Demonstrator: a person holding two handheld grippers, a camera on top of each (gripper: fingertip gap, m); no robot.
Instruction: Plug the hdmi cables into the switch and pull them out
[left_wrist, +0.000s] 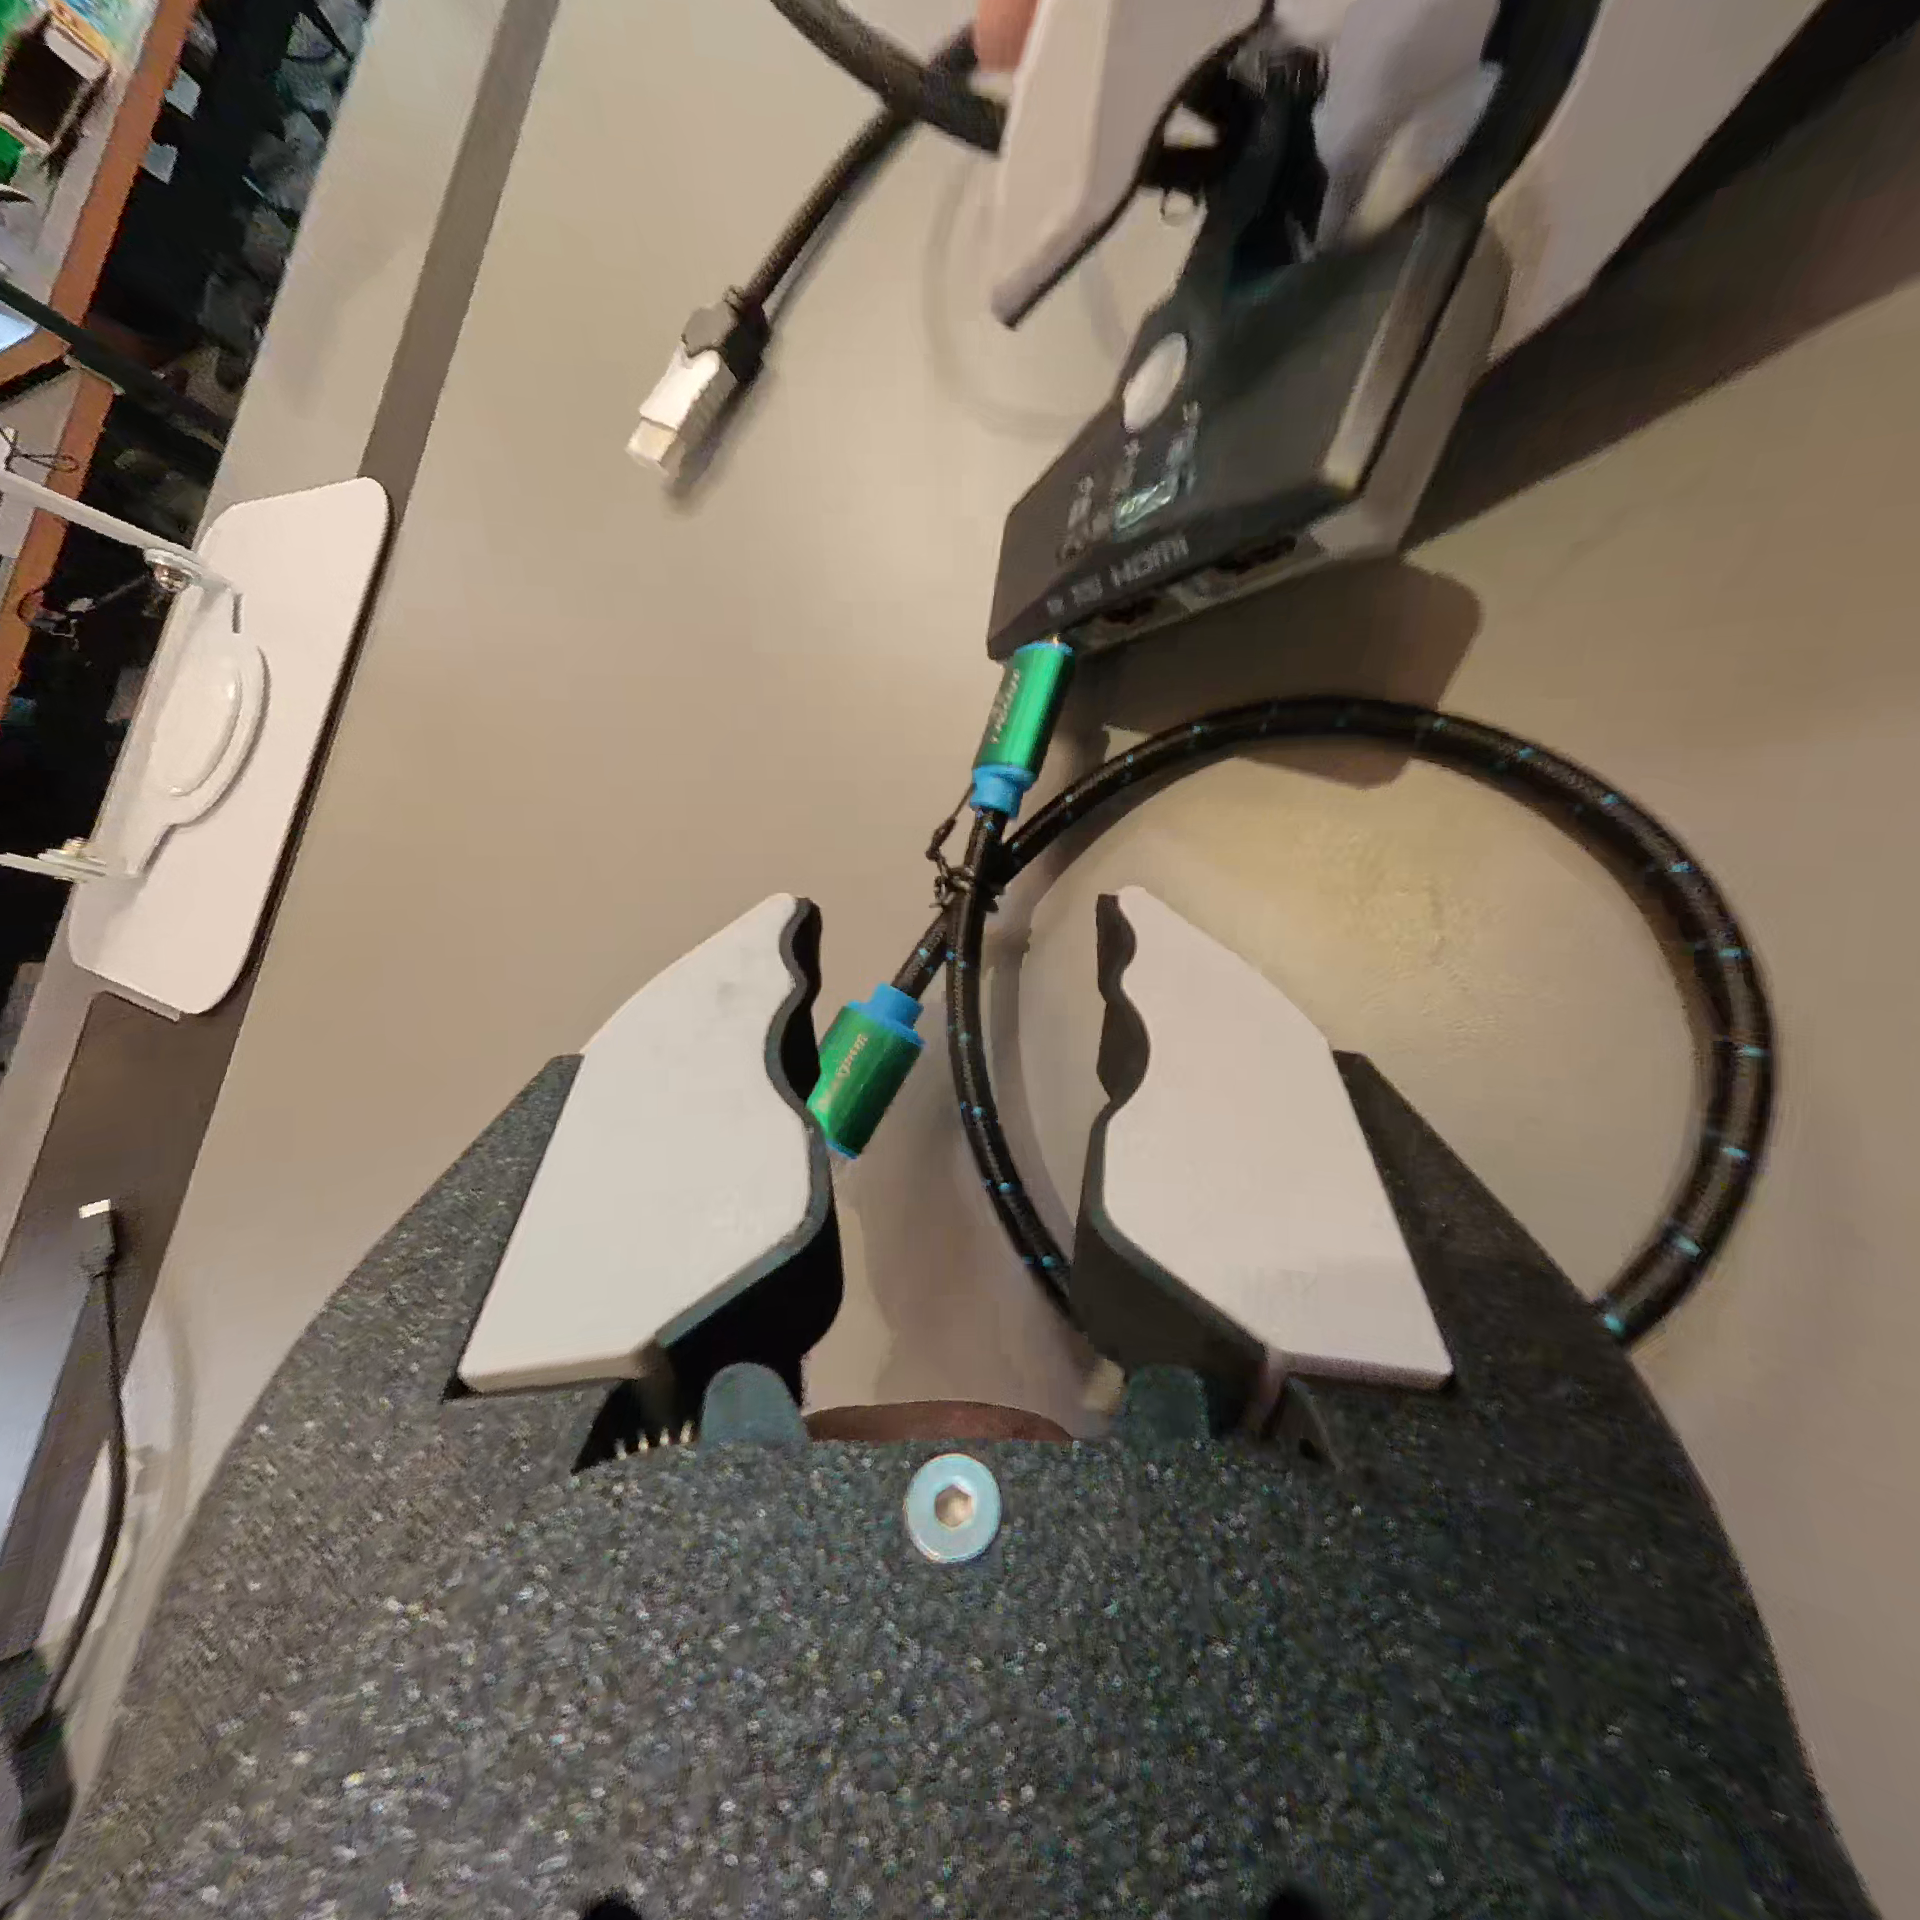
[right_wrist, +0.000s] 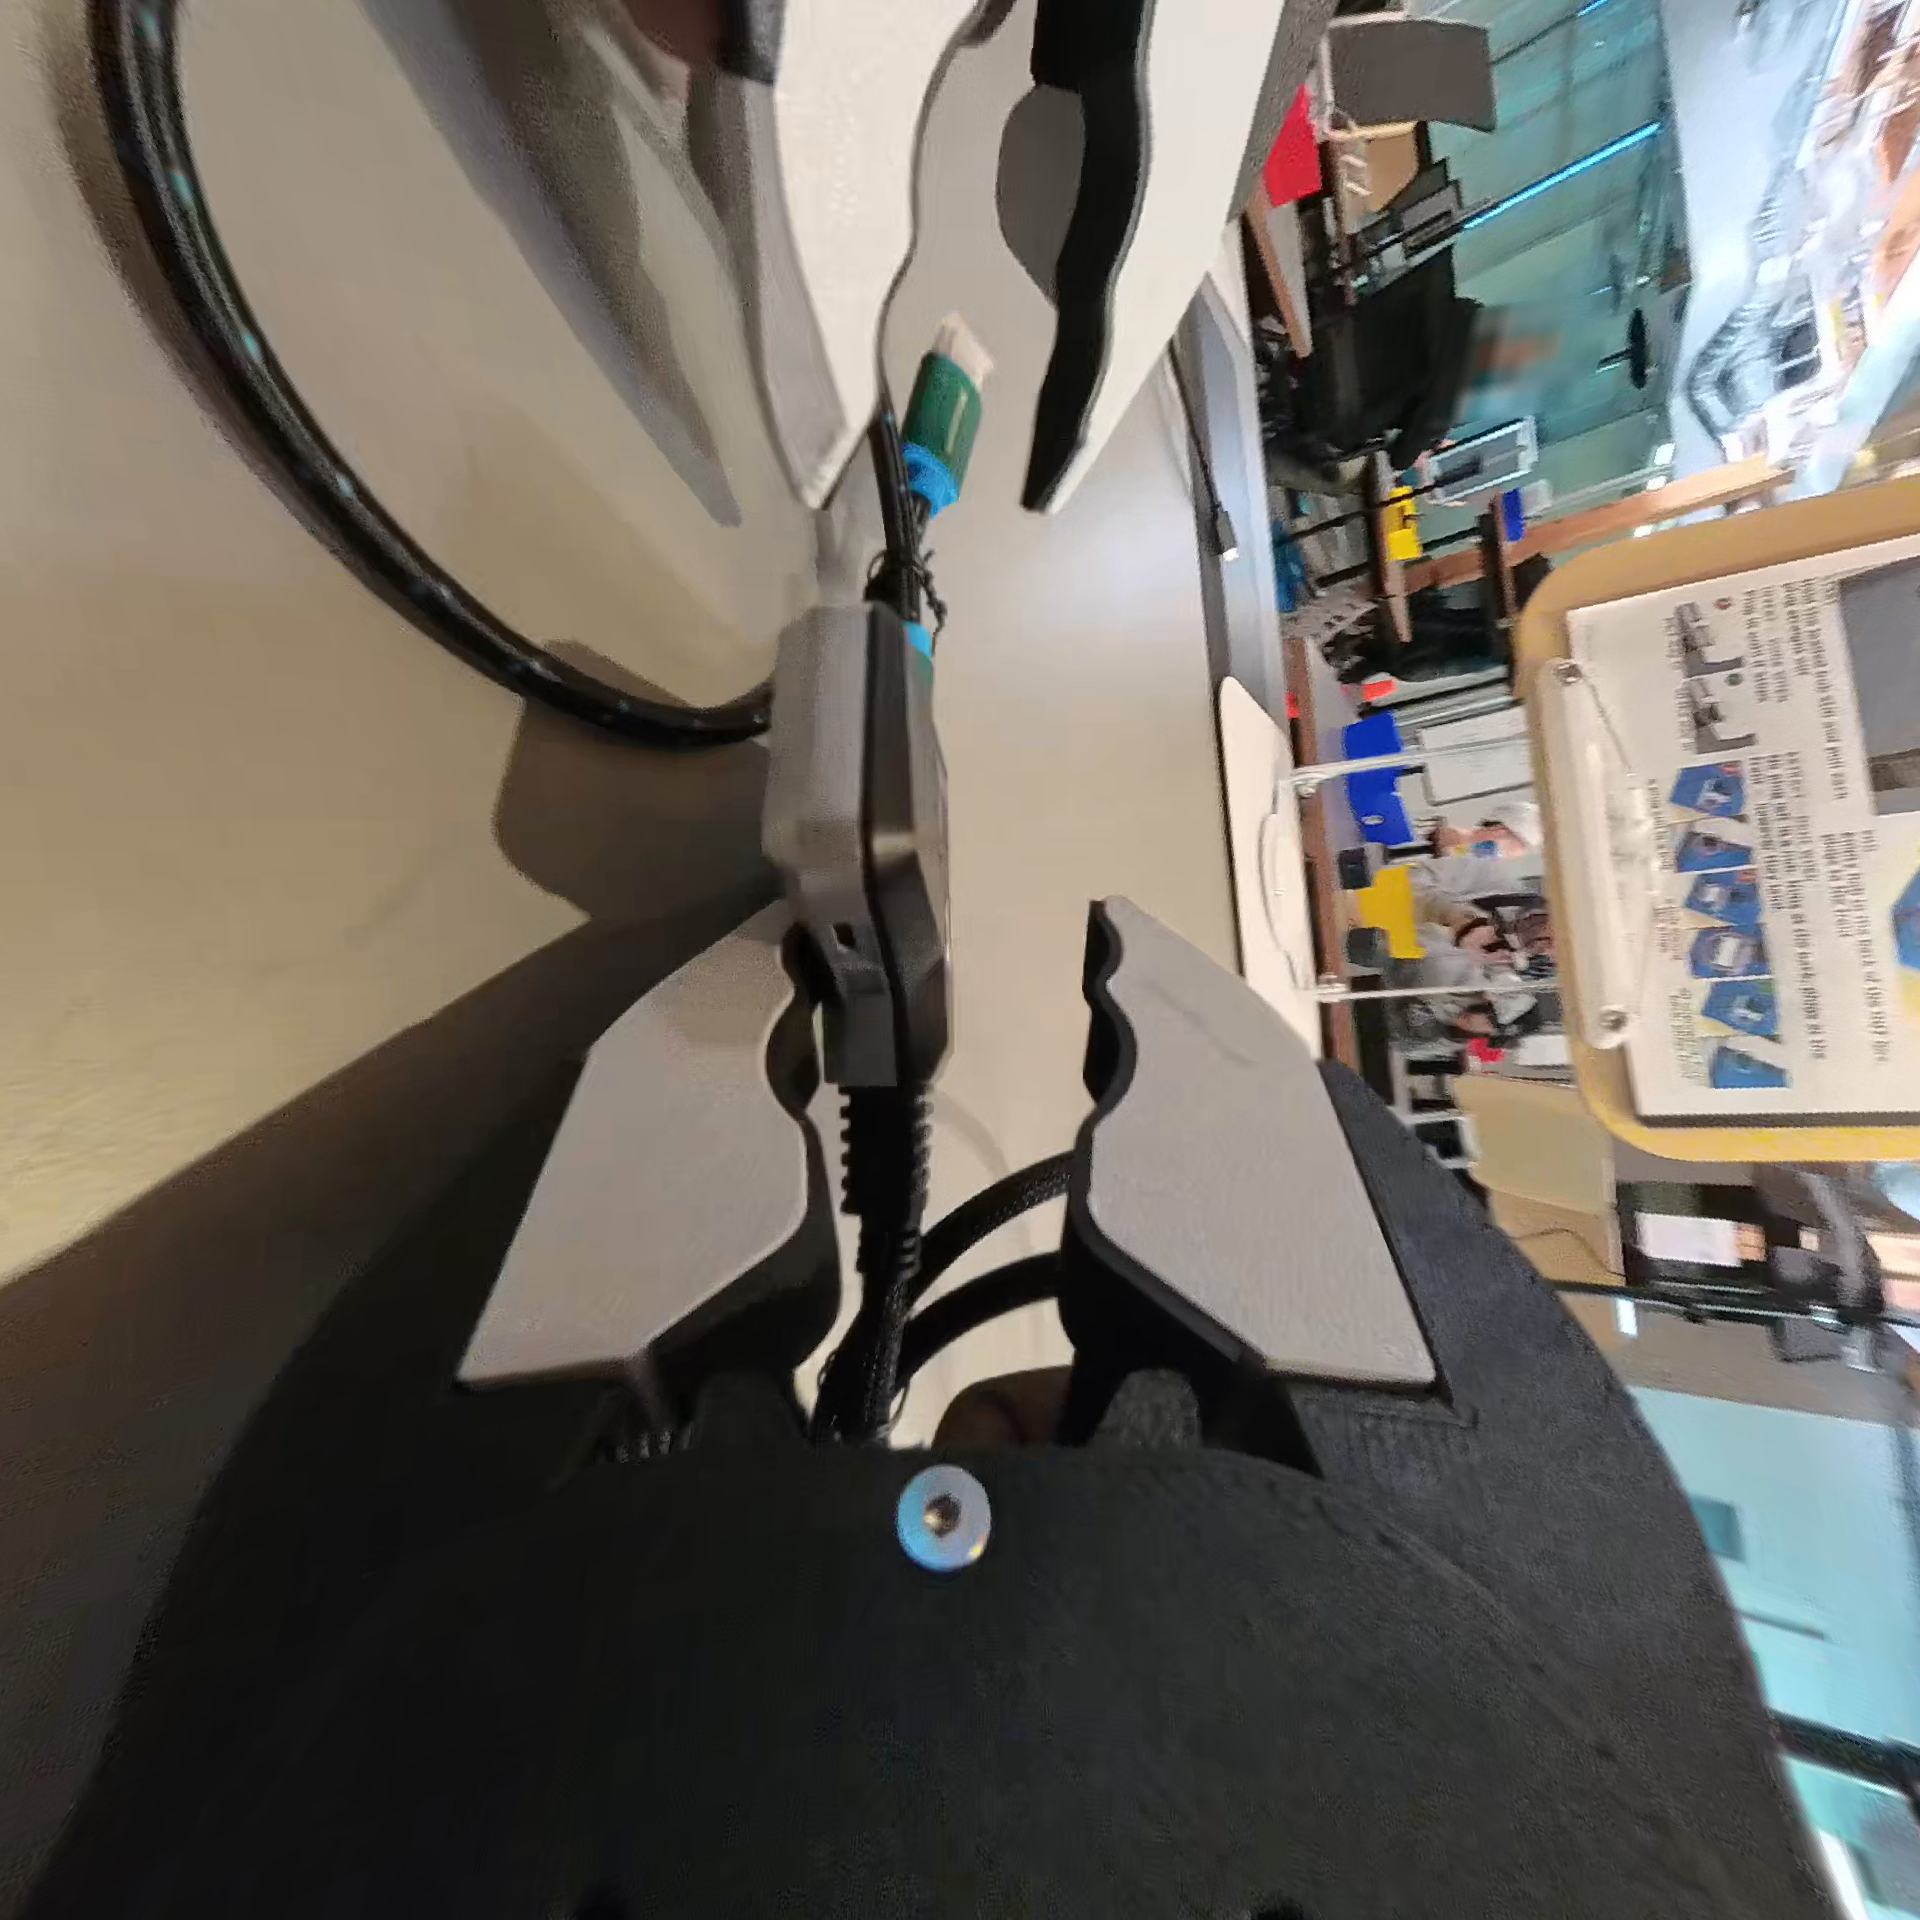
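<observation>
Left gripper (left_wrist: 958, 914): fingers spread wide, clear gap between the grey pads. A green plug (left_wrist: 865, 1075) with blue collars lies between them, resting against the inner edge of the left finger (left_wrist: 717, 1049); the right finger (left_wrist: 1195, 1049) stands well clear of it. Not clamped: only one side is near contact, the other is apart. The same green plug is seen in the right wrist view (right_wrist: 940, 410), its metal tip free, between the left gripper's two fingers with space on both sides.

The plug's black braided cable (left_wrist: 1704, 935), flecked with blue, loops in a wide circle on the beige table (left_wrist: 623, 727) and passes under the right finger. A wire tie (left_wrist: 951, 868) binds the cable where it crosses itself, just ahead of the fingertips. The cable's second green plug (left_wrist: 1023, 712) is seated in the edge of a black switch box (left_wrist: 1247, 457).

Right gripper (right_wrist: 940, 914): fingers also wide apart. The switch box (right_wrist: 862, 831) stands on edge between them. Its black strain-relief connector (right_wrist: 847, 997) touches or nearly touches the left finger (right_wrist: 707, 1039); the right finger (right_wrist: 1174, 997) is plainly apart from the box. No two-sided press visible, so not gripped. A black braided lead (right_wrist: 883, 1299) runs from the connector back between the fingers.

Farther off on the table: a silver-tipped plug (left_wrist: 681, 410) on another black cable, loose. A white stand plate (left_wrist: 239, 748) sits at the table's edge. In the right wrist view a printed sheet in a clear holder (right_wrist: 1704, 831) stands beyond the table.
</observation>
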